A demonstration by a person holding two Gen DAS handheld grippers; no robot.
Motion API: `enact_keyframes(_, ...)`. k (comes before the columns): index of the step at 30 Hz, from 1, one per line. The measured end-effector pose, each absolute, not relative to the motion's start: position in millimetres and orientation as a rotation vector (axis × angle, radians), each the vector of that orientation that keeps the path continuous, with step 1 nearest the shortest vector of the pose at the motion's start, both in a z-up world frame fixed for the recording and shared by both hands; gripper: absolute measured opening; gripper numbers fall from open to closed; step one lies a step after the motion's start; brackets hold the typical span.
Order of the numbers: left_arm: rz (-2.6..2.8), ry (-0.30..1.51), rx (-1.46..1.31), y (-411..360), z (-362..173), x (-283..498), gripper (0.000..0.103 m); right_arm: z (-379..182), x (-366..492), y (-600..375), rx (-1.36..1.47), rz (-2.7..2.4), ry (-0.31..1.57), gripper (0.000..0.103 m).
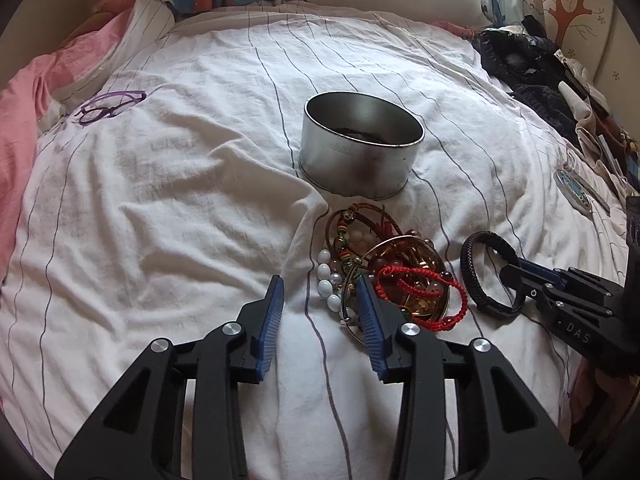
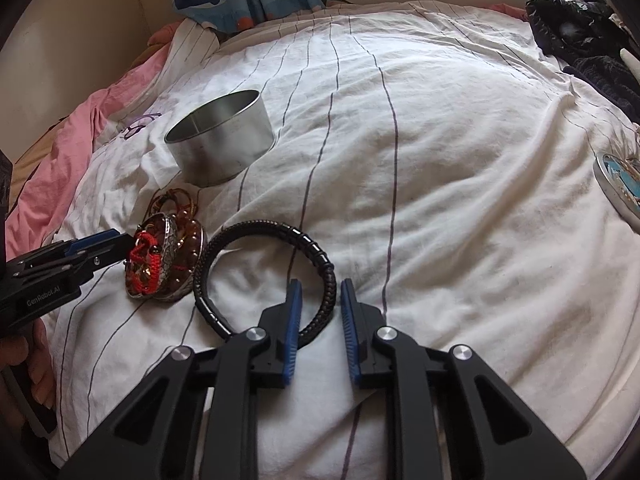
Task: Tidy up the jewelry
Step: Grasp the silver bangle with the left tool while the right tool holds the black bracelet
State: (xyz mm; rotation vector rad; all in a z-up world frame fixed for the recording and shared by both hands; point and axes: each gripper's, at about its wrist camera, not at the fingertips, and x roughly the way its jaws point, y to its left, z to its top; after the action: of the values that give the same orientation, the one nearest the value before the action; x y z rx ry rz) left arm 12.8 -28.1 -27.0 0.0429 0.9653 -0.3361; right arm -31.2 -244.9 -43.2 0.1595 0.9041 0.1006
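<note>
A heap of bracelets (image 1: 400,276) (image 2: 160,264) lies on the white striped sheet, with red cord, gold bangles and white beads (image 1: 326,280). Behind it stands an open round metal tin (image 1: 352,164) (image 2: 232,152). My left gripper (image 1: 320,290) (image 2: 120,244) is open at the heap's left edge. The white beads lie between its fingertips, close to the right pad, and are not pinched. A black braided bracelet (image 1: 476,276) (image 2: 256,226) lies to the right of the heap. My right gripper (image 2: 320,294) (image 1: 516,284) straddles its near band, with a gap showing beside the pads.
Purple glasses (image 1: 108,106) (image 2: 138,124) lie at the far left near a pink blanket (image 1: 20,120). A round lid with a blue picture (image 1: 576,192) (image 2: 620,184) rests at the right edge. Dark clothes (image 1: 528,68) (image 2: 580,28) are piled at the far right. A hand (image 2: 24,360) holds the left gripper.
</note>
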Motion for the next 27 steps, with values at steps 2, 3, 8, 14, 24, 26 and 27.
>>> enact_keyframes(2, -0.377, 1.007, 0.069, -35, -34, 13, 0.014, -44, -31, -245, 0.159, 0.099, 0.905, 0.021)
enact_keyframes(3, -0.382, 1.010, 0.081, -37, -34, 11, 0.008, -44, -30, -245, 0.159, 0.099, 0.905, 0.021)
enact_keyframes(8, -0.416, 0.904, 0.069, -37, -10, -2, 0.003, -42, -31, -246, 0.170, 0.098, 0.896, 0.019)
enact_keyframes(14, -0.396, 0.884, -0.085, -10, 2, 5, 0.003, -30, -37, -251, 0.208, 0.114, 0.826, 0.011)
enact_keyframes(24, -0.409, 0.833, -0.158, 0, 10, 5, 0.003, -10, -44, -250, 0.259, 0.174, 0.722, 0.010)
enact_keyframes(26, -0.414, 0.801, -0.148, -1, 19, 2, 0.003, 0, -47, -247, 0.259, 0.194, 0.675, 0.010)
enact_keyframes(27, -0.417, 0.787, -0.146, -1, 23, 1, 0.003, 5, -47, -245, 0.259, 0.199, 0.658, 0.010)
